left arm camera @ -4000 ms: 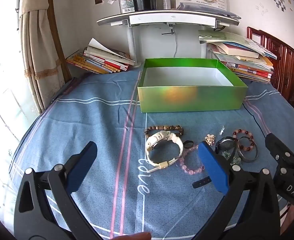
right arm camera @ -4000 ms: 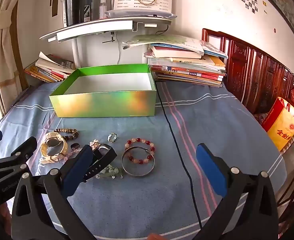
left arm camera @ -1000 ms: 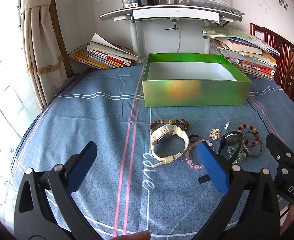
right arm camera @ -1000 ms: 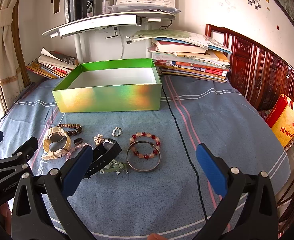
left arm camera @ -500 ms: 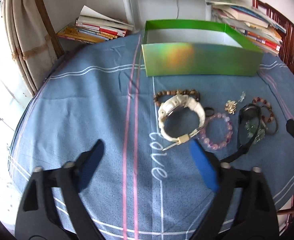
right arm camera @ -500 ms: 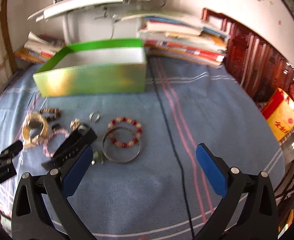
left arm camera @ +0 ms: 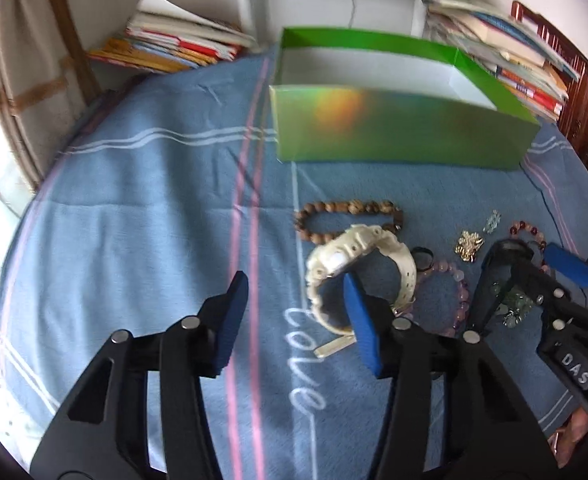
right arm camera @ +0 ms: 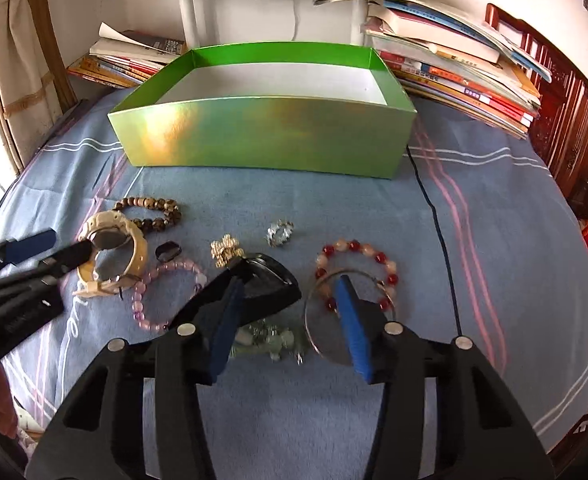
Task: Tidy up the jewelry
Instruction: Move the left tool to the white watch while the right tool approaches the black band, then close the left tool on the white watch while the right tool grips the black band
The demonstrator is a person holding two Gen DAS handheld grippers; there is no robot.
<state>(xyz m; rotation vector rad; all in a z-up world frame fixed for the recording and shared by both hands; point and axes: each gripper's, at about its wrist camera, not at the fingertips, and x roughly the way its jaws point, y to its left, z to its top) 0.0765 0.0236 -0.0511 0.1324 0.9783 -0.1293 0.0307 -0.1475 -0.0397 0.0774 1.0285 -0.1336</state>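
An open green box (left arm camera: 401, 136) (right arm camera: 270, 136) stands on the blue cloth behind a spread of jewelry. My left gripper (left arm camera: 294, 316) is open and low, its right finger at the left band of a white watch (left arm camera: 373, 248) (right arm camera: 114, 240). A brown bead bracelet (left arm camera: 345, 212) (right arm camera: 154, 208) lies behind the watch, a pink bead bracelet (right arm camera: 166, 296) to its right. My right gripper (right arm camera: 286, 320) is open above green bead pieces (right arm camera: 270, 336), its left finger on a black watch (right arm camera: 266, 284), its right finger over a silver bangle (right arm camera: 325, 320) and a red bead bracelet (right arm camera: 357, 264).
A gold brooch (right arm camera: 226, 250), a silver ring (right arm camera: 280, 232) and a small dark ring (right arm camera: 168, 250) lie between the bracelets. A black cable (right arm camera: 437, 216) runs down the cloth on the right. Book stacks (right arm camera: 461, 68) flank a white stand behind the box.
Both grippers have dropped and moved forward over the jewelry, and their jaws have narrowed. The left finger now reaches the white watch; the right fingers straddle the black watch and bangle.
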